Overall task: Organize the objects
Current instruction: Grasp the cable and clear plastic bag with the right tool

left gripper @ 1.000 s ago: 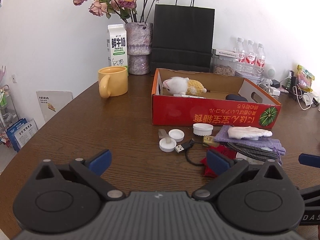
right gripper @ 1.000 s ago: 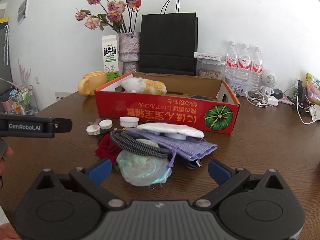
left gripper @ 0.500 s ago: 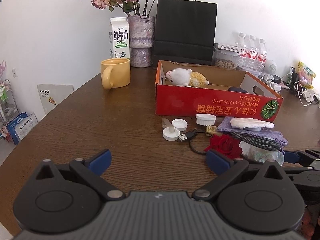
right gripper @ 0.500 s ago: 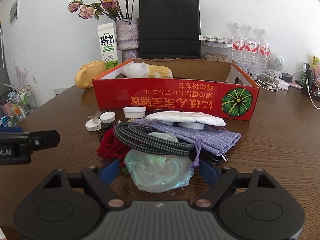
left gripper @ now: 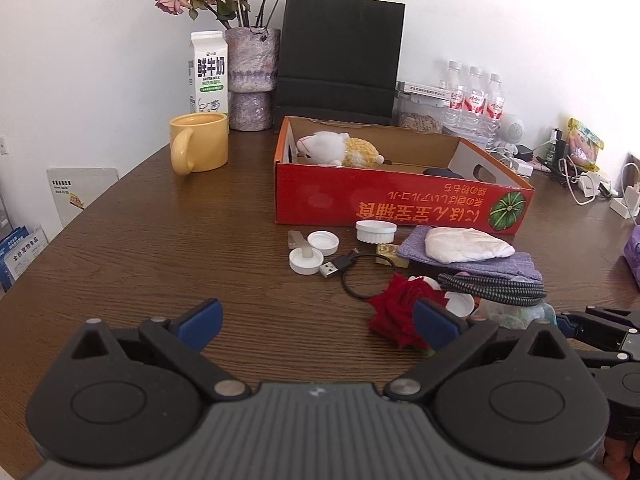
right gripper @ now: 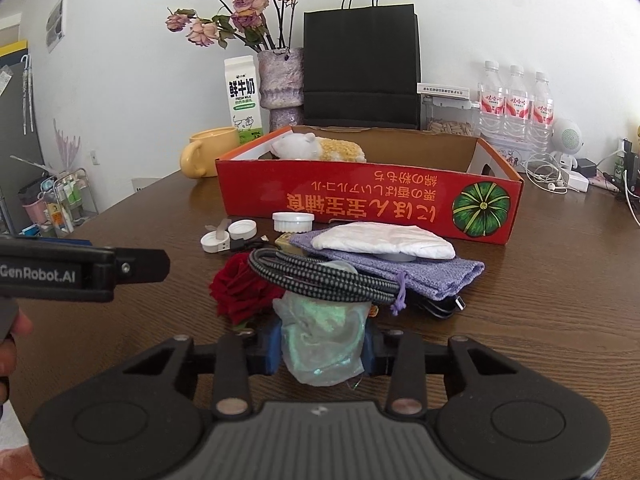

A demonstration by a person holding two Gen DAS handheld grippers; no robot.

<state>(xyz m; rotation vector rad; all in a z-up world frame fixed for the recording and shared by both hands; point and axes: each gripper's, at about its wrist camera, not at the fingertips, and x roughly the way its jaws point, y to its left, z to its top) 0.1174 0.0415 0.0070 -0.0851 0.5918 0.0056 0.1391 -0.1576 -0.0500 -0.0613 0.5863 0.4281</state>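
Since a second ago the right tongs (right gripper: 320, 350) are closing onto the crinkly iridescent plastic bag (right gripper: 322, 340); left tongs (left gripper: 316, 320) gape empty. Only a plush sits in the red cardboard box (right gripper: 360, 204) at 12 o'clock; the worktop (right gripper: 560, 300) clutter remains.

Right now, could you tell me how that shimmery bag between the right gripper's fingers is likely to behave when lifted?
The iridescent bag looks thin and crumpled, so probably floppy and light. The right gripper is closing around it. The braided cable lies across its top and may drag along or slide off.
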